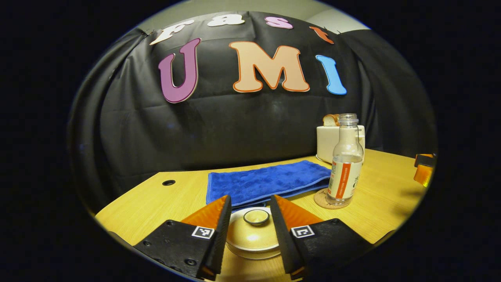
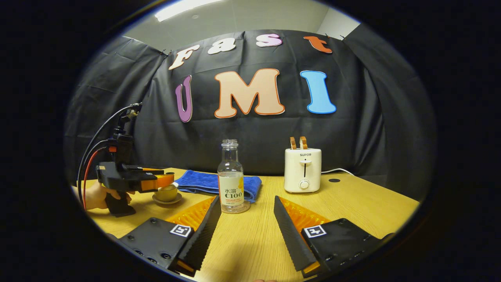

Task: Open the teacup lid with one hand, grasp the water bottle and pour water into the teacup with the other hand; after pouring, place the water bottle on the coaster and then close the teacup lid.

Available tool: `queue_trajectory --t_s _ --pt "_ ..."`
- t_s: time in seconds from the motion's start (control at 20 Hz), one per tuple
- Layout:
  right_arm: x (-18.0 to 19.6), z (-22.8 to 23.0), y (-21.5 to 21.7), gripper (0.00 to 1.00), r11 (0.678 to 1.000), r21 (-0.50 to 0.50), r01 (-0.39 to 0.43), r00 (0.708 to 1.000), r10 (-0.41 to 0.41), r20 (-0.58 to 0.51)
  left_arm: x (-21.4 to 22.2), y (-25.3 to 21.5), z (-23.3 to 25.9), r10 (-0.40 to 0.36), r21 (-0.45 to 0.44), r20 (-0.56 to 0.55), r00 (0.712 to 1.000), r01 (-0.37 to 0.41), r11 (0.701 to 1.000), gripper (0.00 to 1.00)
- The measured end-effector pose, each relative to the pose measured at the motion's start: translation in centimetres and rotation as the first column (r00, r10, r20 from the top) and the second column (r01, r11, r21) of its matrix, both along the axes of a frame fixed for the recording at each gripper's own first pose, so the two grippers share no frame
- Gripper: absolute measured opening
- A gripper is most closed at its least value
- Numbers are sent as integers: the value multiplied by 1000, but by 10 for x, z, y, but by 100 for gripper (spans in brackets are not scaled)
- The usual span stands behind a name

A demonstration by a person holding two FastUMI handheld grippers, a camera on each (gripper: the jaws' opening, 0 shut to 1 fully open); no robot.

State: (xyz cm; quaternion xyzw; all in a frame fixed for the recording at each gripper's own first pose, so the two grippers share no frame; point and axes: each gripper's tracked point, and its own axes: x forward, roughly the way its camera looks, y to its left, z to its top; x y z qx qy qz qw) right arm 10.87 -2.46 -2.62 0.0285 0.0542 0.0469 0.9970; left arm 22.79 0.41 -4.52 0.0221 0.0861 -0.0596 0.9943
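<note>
Two claws are in use, both spread and pinching nothing. In the left gripper view, the left claw [image 1: 250,219] straddles the teacup lid [image 1: 253,233], one finger on either side, with gaps visible; contact cannot be confirmed. The lid sits on the teacup near the front edge of the tabletop [image 1: 156,207]. Beyond it, the water bottle [image 1: 345,162] stands upright on the coaster [image 1: 321,199], uncapped and partly filled. A blue towel [image 1: 266,182] lies flat behind the cup. A toaster [image 1: 327,143] with bread stands toward the tabletop's far edge. In the right gripper view, the right claw [image 2: 244,219] hovers short of the bottle, well apart from it.
</note>
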Motion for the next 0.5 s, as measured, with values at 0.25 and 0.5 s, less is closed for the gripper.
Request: queue_trajectory --t_s 0.25,0.5 --pt "0 0 0 88 1000 0 1 1000 -1 0 -2 7 4 56 15 22 998 -56 998 94" --pt "-1 0 0 88 1000 0 0 1000 0 0 -26 12 11 89 -25 50 995 -88 996 97"
